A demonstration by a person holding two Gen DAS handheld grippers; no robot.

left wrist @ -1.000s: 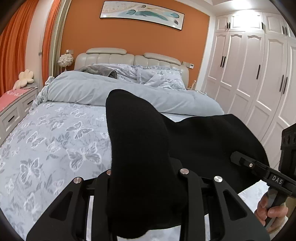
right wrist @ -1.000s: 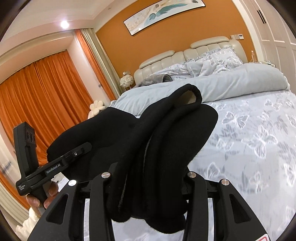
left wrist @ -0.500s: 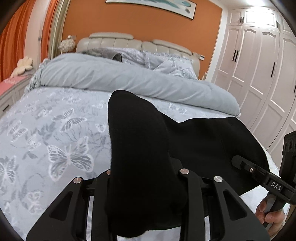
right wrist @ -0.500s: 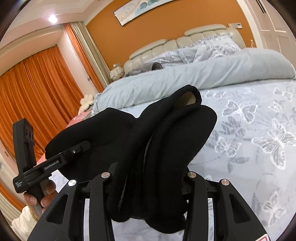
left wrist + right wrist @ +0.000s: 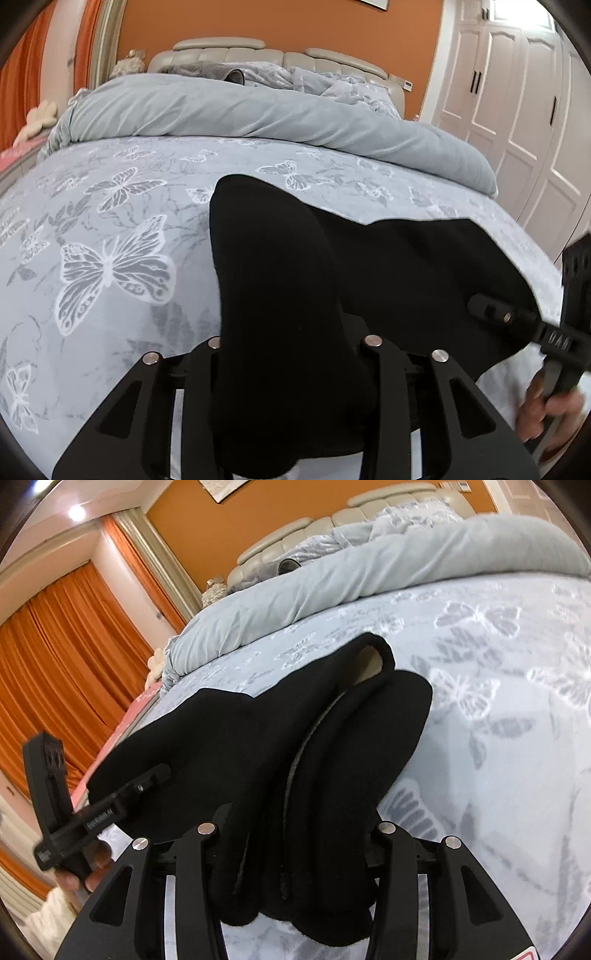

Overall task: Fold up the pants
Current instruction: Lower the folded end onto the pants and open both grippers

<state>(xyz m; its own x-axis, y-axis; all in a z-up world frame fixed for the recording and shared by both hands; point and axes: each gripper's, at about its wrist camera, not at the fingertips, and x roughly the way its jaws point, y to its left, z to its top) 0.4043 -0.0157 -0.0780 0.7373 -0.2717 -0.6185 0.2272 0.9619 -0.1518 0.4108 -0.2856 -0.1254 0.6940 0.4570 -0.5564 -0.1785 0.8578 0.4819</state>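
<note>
Black pants [image 5: 406, 266] hang between my two grippers above the bed. My left gripper [image 5: 291, 369] is shut on a thick bunch of the black fabric, which rises up between its fingers. My right gripper [image 5: 295, 853] is shut on several folded layers of the same pants [image 5: 332, 738]. The right gripper also shows at the right edge of the left wrist view [image 5: 517, 321], and the left gripper at the left of the right wrist view [image 5: 110, 801]. The stretch of cloth between them sags over the sheet.
The bed [image 5: 110, 229] has a grey butterfly-print sheet. A rolled grey duvet [image 5: 258, 114] and pillows lie near the headboard. White wardrobe doors [image 5: 517, 103] stand to the right, orange curtains [image 5: 66, 657] to the left.
Both grippers have moved forward and down toward the bed with the pants still held. The sheet now fills more of both views.
</note>
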